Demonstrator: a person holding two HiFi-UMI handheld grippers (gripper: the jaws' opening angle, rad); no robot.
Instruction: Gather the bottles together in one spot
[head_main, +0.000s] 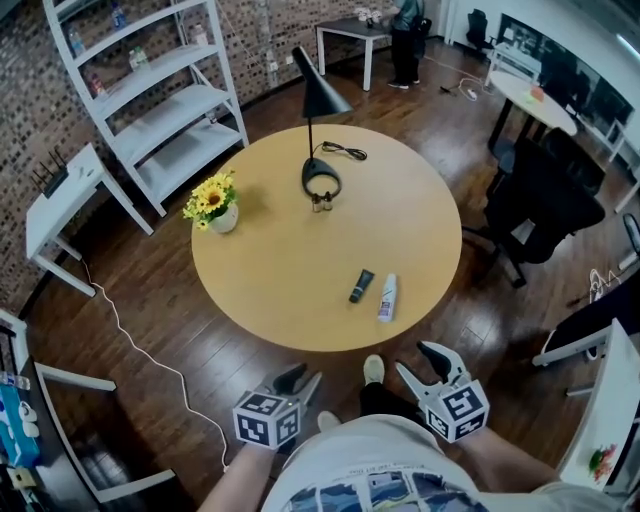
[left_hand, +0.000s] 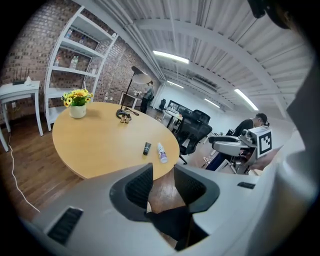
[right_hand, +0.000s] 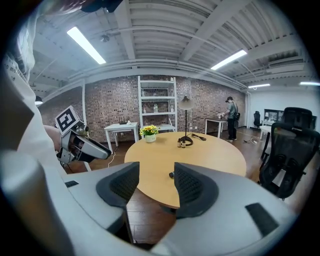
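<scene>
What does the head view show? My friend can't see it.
A round wooden table holds a dark bottle and a white bottle lying near its front edge, plus two tiny bottles by a black lamp, and yellow flowers. The left gripper and right gripper hover open, short of it.

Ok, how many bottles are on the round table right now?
4. A dark bottle and a white bottle lie side by side near the front edge of the table. Two small brown bottles stand by the lamp base. None seems hidden.
</scene>
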